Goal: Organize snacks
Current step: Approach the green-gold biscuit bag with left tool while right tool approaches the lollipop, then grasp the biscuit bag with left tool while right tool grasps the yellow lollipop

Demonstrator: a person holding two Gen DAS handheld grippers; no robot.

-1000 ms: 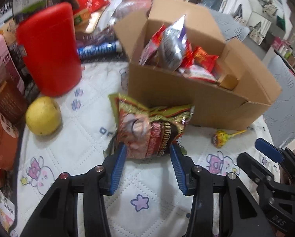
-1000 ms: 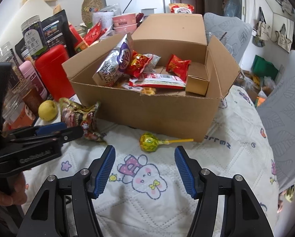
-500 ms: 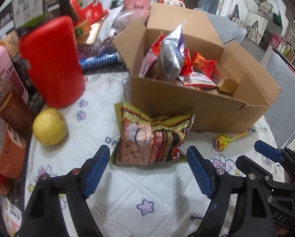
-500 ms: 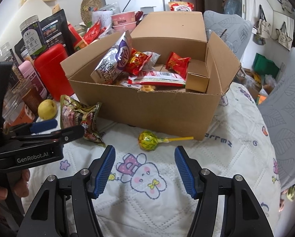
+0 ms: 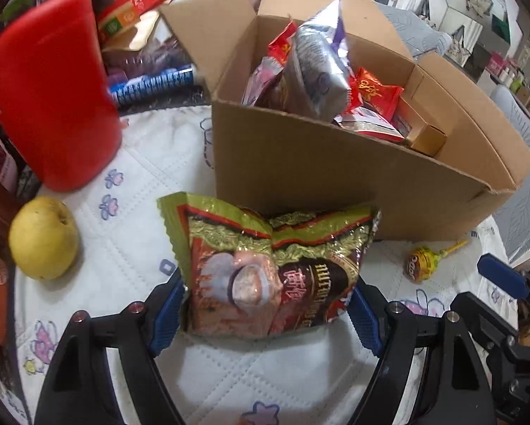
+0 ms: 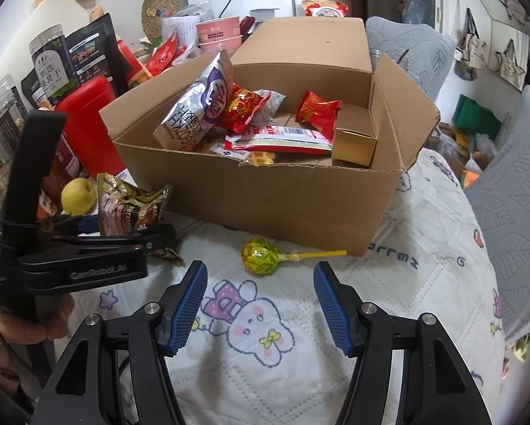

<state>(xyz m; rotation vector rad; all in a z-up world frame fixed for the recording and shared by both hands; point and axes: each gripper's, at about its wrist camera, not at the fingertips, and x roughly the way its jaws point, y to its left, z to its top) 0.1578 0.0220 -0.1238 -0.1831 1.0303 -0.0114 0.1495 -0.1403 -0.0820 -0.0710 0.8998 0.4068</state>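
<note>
A green-and-brown snack bag lies on the white quilted cloth in front of the open cardboard box, which holds several snack packets. My left gripper is wide open with its blue pads on either side of the bag's near end. In the right wrist view the bag and the left gripper sit at the left. A yellow-green lollipop lies before the box. My right gripper is open and empty, just short of the lollipop.
A red canister and a yellow pear stand left of the box. Jars, bags and cups crowd the back left. A grey leaf-patterned chair is at the right. The lollipop also shows in the left wrist view.
My left gripper opened wide, then moved forward so its pads now flank the snack bag. The right gripper has barely moved and stays open.
</note>
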